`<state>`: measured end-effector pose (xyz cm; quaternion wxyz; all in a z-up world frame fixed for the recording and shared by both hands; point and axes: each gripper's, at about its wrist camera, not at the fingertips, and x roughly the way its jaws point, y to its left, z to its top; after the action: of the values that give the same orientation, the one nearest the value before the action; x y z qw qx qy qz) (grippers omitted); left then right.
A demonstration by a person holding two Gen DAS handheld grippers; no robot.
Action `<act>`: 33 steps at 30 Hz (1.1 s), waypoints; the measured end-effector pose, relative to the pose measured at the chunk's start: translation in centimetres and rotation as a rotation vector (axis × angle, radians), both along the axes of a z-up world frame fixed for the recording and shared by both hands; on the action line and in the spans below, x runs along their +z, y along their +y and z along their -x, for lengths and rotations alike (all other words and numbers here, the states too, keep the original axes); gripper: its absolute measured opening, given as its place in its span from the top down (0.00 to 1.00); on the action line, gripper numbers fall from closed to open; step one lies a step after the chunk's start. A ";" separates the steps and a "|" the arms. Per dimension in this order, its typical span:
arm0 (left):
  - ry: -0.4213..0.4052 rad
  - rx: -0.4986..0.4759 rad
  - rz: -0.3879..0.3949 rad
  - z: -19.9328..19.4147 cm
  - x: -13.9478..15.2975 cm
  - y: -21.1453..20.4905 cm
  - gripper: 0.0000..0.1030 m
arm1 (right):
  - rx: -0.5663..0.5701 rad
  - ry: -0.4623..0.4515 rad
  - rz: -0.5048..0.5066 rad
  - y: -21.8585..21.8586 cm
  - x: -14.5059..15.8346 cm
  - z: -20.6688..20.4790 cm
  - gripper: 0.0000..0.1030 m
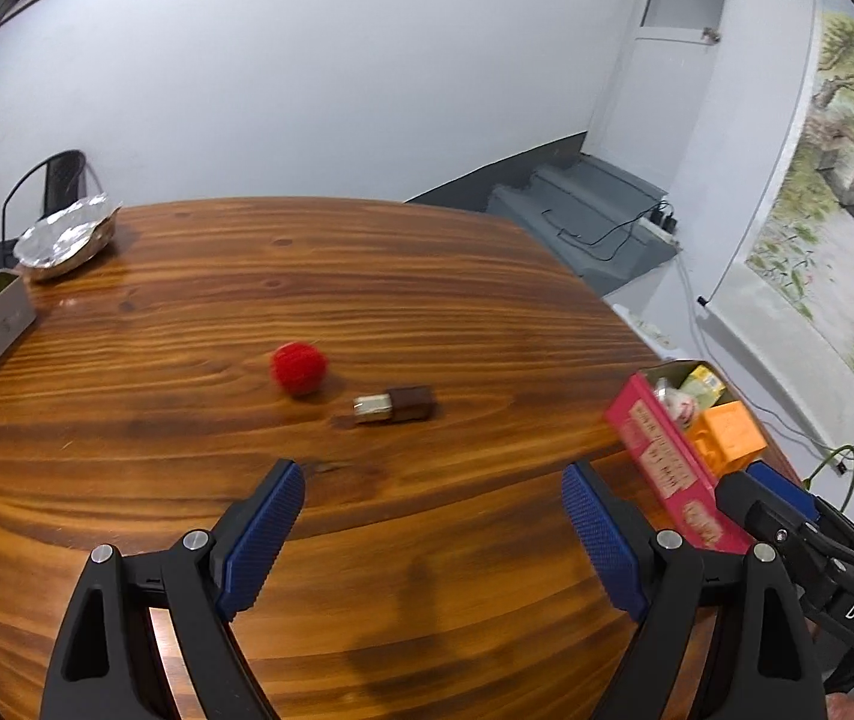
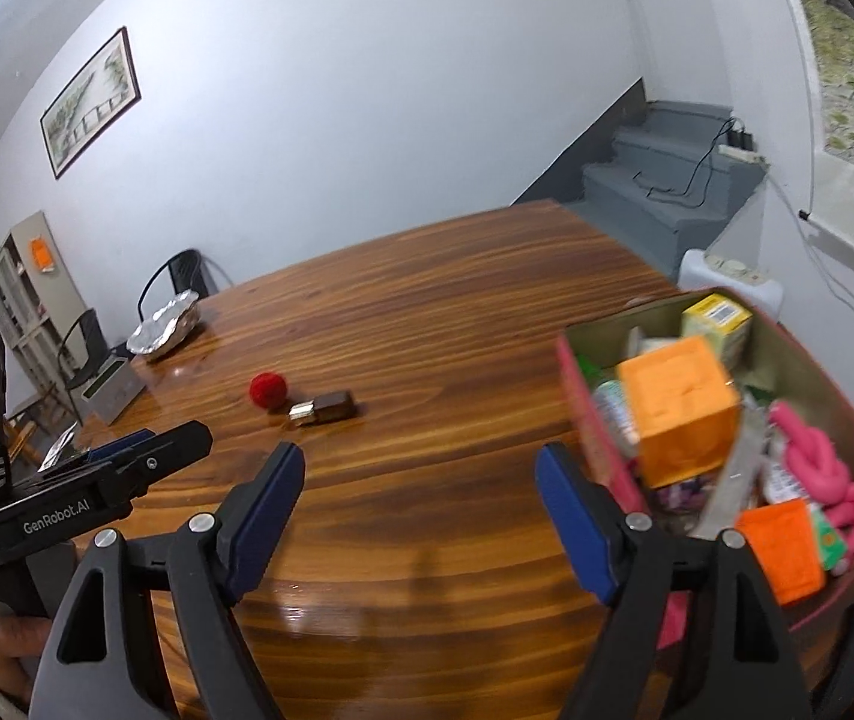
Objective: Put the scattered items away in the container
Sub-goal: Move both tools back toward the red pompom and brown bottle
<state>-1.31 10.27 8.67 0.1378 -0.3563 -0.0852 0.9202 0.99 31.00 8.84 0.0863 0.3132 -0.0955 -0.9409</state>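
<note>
Wooden table [image 1: 427, 276]: both grippers, left [image 1: 433, 534] and right [image 2: 420, 516], gape empty; soft, light red ball [image 1: 299, 367] at eleven o'clock suits a gentle mid-body pinch.

Both cameras sit behind their own fingers, tilted down across the wooden table [image 1: 427, 300] toward the white back wall. Left view faces mid-table, the pink box [image 1: 661, 456] at its right edge. Right view is close over that box [image 2: 595, 420]. Shared: red ball [image 1: 299, 365] [image 2: 267, 390], brown block [image 1: 393, 405] [image 2: 323, 408], foil dish [image 1: 63, 237], stairs [image 2: 667, 180].
</note>
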 end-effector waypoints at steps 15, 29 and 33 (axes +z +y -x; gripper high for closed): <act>-0.051 0.108 -0.025 1.2 -2.5 -7.3 0.13 | 0.041 -0.113 -0.086 -5.0 -4.0 5.2 0.18; -0.105 0.130 -0.009 2.6 -4.7 -9.1 0.13 | 0.212 -0.178 -0.205 -11.9 -7.6 12.3 0.18; -0.120 0.126 -0.006 2.8 -5.2 -9.1 0.13 | 0.203 -0.231 -0.186 -12.4 -8.9 14.5 0.19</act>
<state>-4.11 1.17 3.43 0.0753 -0.4044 -0.1185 0.9037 -13.54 18.56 -0.09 0.1402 0.4339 0.0146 -0.8899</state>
